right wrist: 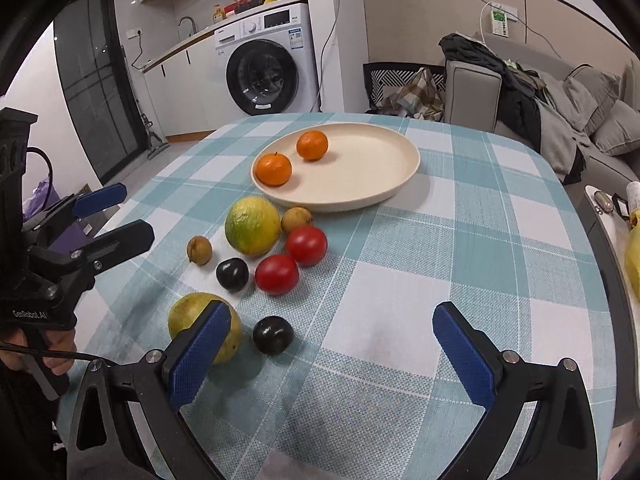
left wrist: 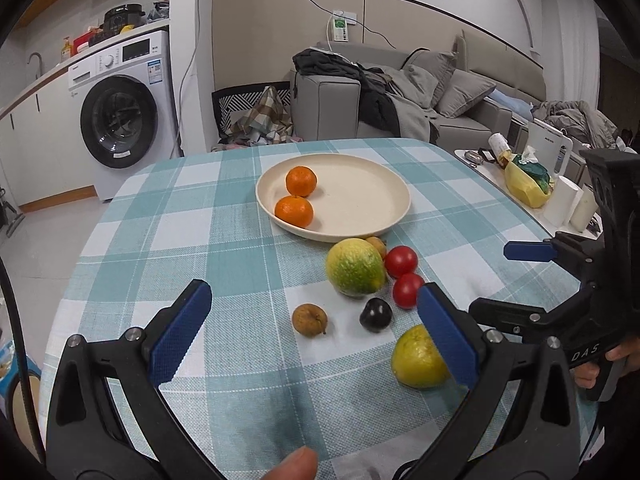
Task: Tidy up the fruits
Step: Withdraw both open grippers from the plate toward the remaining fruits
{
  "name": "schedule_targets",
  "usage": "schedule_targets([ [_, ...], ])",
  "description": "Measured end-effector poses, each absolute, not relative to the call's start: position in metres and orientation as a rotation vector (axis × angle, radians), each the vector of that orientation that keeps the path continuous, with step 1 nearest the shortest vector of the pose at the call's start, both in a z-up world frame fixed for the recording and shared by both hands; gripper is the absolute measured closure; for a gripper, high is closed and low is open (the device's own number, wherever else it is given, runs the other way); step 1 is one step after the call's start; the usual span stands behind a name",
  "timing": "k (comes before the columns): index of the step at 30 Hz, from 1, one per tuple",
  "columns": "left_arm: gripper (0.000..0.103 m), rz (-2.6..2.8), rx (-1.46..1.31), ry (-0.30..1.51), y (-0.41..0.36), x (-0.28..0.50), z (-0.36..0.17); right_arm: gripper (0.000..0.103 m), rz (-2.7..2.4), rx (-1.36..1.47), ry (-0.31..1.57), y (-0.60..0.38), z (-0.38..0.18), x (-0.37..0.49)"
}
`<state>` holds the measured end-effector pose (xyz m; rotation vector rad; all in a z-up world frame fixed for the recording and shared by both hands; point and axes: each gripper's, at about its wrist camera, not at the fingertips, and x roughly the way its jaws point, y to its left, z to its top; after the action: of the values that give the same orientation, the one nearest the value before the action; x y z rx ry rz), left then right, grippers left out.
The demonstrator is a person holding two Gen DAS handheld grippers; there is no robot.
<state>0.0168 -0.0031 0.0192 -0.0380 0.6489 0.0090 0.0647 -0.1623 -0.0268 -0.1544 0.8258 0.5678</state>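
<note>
A cream plate (left wrist: 360, 196) (right wrist: 360, 168) on the checked tablecloth holds two oranges (left wrist: 301, 181) (right wrist: 273, 169). In front of it lie a large yellow-green citrus (left wrist: 354, 267) (right wrist: 252, 226), two tomatoes (left wrist: 401, 261) (right wrist: 306, 245), two small brown fruits (left wrist: 309, 320) (right wrist: 199, 250), dark plums (left wrist: 375, 315) (right wrist: 273, 335) and a yellow-green fruit (left wrist: 416, 358) (right wrist: 192, 316). My left gripper (left wrist: 316, 328) (right wrist: 116, 216) is open and empty near the brown fruit. My right gripper (right wrist: 332, 352) (left wrist: 516, 280) is also open and empty, with its left finger in front of the yellow-green fruit.
A side table (left wrist: 480, 168) at the right carries a yellow bag, cups and a white appliance. Beyond the table's far edge stand a washing machine (left wrist: 120, 120) and a grey sofa (left wrist: 440, 92) piled with clothes. Bare cloth lies right of the fruits (right wrist: 460, 260).
</note>
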Motion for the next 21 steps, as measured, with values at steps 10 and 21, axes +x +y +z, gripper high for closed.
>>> schedule_targets([
  [10,0.001,-0.099,-0.015,0.715,-0.017,0.024,0.006,0.000,0.572,-0.171,0.908,-0.167,-0.042,0.070],
  [21,0.001,-0.197,0.044,0.790,-0.041,0.027,-0.012,0.000,0.589,-0.186,0.918,-0.167,-0.045,0.071],
])
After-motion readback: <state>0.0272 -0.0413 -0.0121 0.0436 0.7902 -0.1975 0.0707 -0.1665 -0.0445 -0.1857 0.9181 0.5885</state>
